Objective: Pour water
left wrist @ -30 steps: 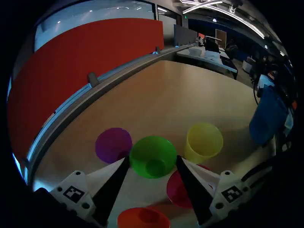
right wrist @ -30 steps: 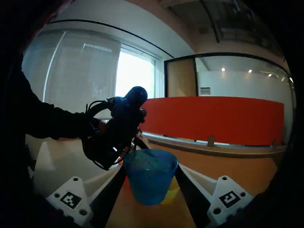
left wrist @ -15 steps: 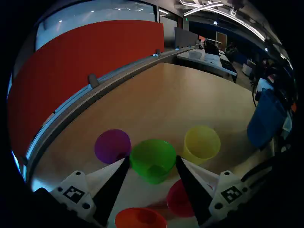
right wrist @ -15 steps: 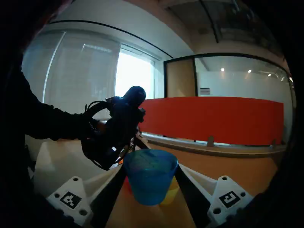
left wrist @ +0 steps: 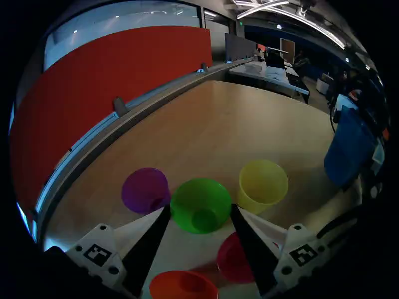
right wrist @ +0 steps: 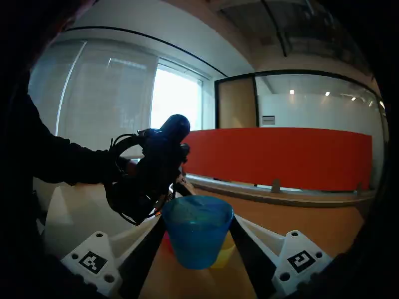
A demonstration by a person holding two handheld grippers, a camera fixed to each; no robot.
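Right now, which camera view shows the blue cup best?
The right gripper view: the blue cup sits close and central, held between the fingers of the right gripper, rim and inside visible. The left gripper view shows it at the right edge, side-on.

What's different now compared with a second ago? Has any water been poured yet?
Very little. The left gripper, shut on the green cup, drifted slightly, so the yellow cup and purple cup on the table shifted a touch in its view. The right gripper still holds the blue cup upright, with no pouring seen. Nothing was grasped or released.
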